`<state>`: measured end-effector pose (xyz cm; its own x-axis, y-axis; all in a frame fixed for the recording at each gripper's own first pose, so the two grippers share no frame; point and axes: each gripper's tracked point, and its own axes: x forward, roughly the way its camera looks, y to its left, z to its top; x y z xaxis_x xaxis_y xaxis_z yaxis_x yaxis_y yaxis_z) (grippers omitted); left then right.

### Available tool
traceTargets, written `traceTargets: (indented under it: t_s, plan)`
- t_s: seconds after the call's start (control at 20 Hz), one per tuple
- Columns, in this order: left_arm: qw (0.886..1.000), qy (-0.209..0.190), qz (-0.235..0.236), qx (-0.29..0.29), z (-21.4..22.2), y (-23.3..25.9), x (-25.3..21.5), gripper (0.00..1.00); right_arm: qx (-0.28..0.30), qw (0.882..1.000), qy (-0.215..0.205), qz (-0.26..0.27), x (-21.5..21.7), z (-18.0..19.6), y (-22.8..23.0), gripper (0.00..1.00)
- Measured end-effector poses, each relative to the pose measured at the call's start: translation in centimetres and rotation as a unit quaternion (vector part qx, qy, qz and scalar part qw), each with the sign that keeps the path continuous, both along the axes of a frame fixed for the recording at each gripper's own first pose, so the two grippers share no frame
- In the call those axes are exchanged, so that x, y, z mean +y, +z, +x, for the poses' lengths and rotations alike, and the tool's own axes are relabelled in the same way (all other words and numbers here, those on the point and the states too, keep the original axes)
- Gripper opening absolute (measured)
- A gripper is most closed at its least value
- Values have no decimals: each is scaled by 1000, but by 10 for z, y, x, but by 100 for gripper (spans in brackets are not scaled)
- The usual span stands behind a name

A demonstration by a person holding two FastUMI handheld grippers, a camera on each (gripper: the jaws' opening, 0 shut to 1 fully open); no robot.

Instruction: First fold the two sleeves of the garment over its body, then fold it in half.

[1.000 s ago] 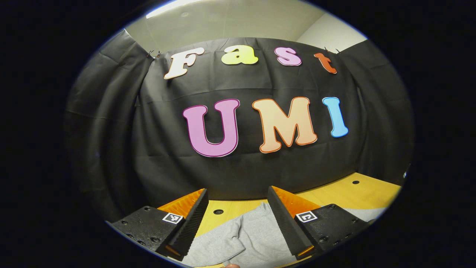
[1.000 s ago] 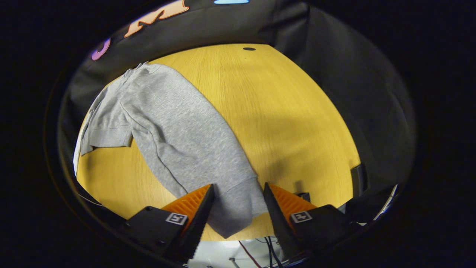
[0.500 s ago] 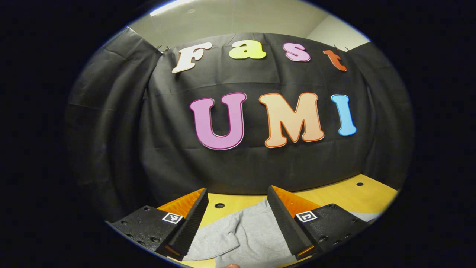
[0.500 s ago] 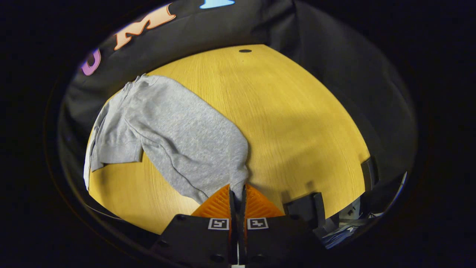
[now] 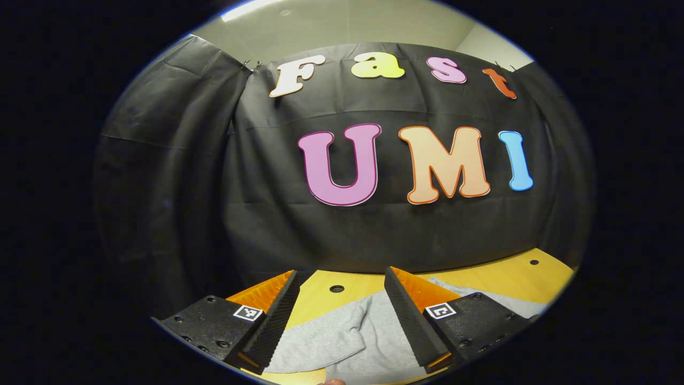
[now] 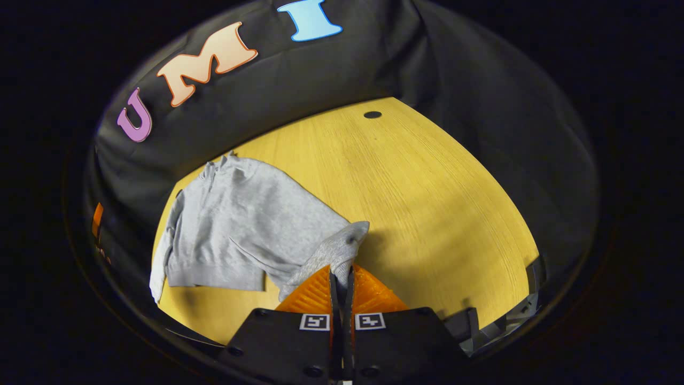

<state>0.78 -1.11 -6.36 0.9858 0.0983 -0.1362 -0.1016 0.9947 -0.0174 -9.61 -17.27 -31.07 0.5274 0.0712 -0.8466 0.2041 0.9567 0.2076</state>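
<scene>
A grey sweatshirt [image 6: 240, 224] lies on the yellow wooden table [image 6: 427, 192], its body spread toward the left in the right gripper view. My right gripper [image 6: 341, 274] is shut on the end of one sleeve [image 6: 334, 251], which is lifted off the table and bunched just ahead of the fingers. In the left gripper view my left gripper [image 5: 339, 299] stands open above a folded part of the grey sweatshirt [image 5: 342, 337], with a wide gap between its fingers and no cloth pressed between them.
The table has small dark holes [image 6: 372, 114] [image 5: 336, 289] near its far edge. Black cloth walls close in behind and at both sides. Dark hardware [image 6: 470, 326] sits at the table's near right edge.
My right gripper closed on the sleeve end, then lifted it and carried it toward the sweatshirt's body. The left gripper stayed open and drifted a little to the left.
</scene>
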Motion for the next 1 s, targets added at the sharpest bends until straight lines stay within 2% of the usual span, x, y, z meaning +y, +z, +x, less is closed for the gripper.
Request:
traceTargets:
  t_s: [0.2, 0.25, 0.3, 0.45, 0.65, 0.9, 1.0]
  plan:
    - [1000, 28, -3, 6, -2, -10, 48, 94, -26, 999, 7, 18, 42, 46, 23, 3]
    - [999, 37, -5, 8, -4, -12, 61, 97, -30, 999, 12, 17, 52, 55, 24, 3]
    - [999, 45, -6, 9, -6, -13, 73, 94, -32, 999, 18, 17, 62, 64, 26, 3]
    - [997, 71, -2, 8, -14, -15, 105, 96, -48, 998, 21, 19, 89, 90, 32, 3]
    - [995, 96, 5, 17, -27, -23, 136, 94, -76, 996, 25, 41, 133, 125, 45, 3]
    - [992, 122, 24, 11, -41, -19, 165, 94, -109, 990, 80, 45, 193, 155, 64, 3]
    - [991, 130, 21, 15, -47, -22, 173, 97, -121, 986, 105, 45, 221, 166, 71, 3]
